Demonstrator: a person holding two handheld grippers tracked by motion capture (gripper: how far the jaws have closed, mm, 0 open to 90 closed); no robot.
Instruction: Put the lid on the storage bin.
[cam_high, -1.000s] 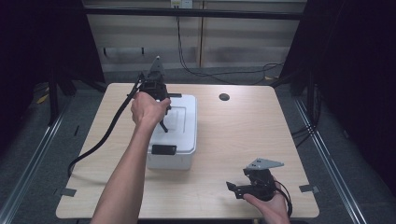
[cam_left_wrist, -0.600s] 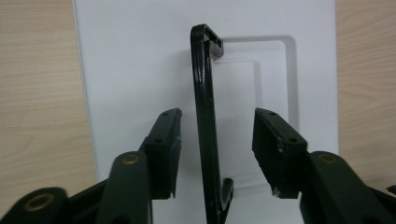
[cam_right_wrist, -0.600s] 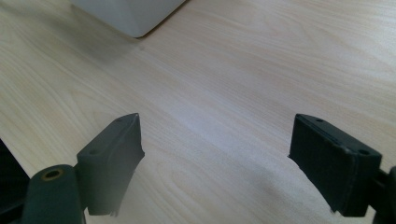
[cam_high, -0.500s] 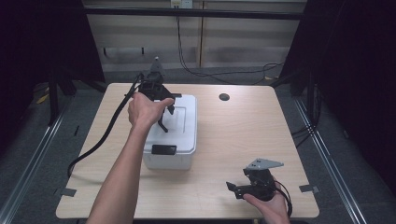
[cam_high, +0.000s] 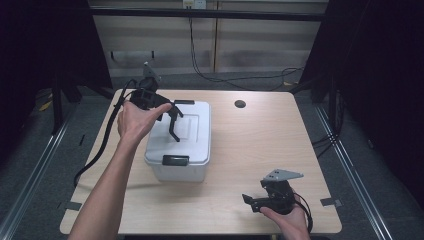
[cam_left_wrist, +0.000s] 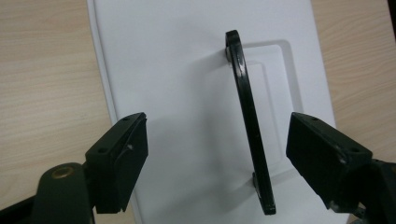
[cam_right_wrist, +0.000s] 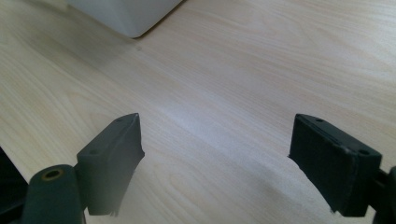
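- A light wooden table (cam_high: 260, 145) carries everything; a small dark round hole (cam_high: 240, 104) sits near its far edge.
- A white lidded box (cam_high: 187, 145) stands left of the table's middle, with a black latch (cam_high: 175, 160) on its near end and another at the far end.
- Its thin black handle (cam_left_wrist: 248, 121) stands upright on the lid.
- The left gripper (cam_high: 174, 125) hangs over the lid, jaws wide apart on either side of the handle, not touching it.
- The right gripper (cam_high: 257, 202) rests low at the table's near right corner, jaws spread over bare wood, well apart from the box.
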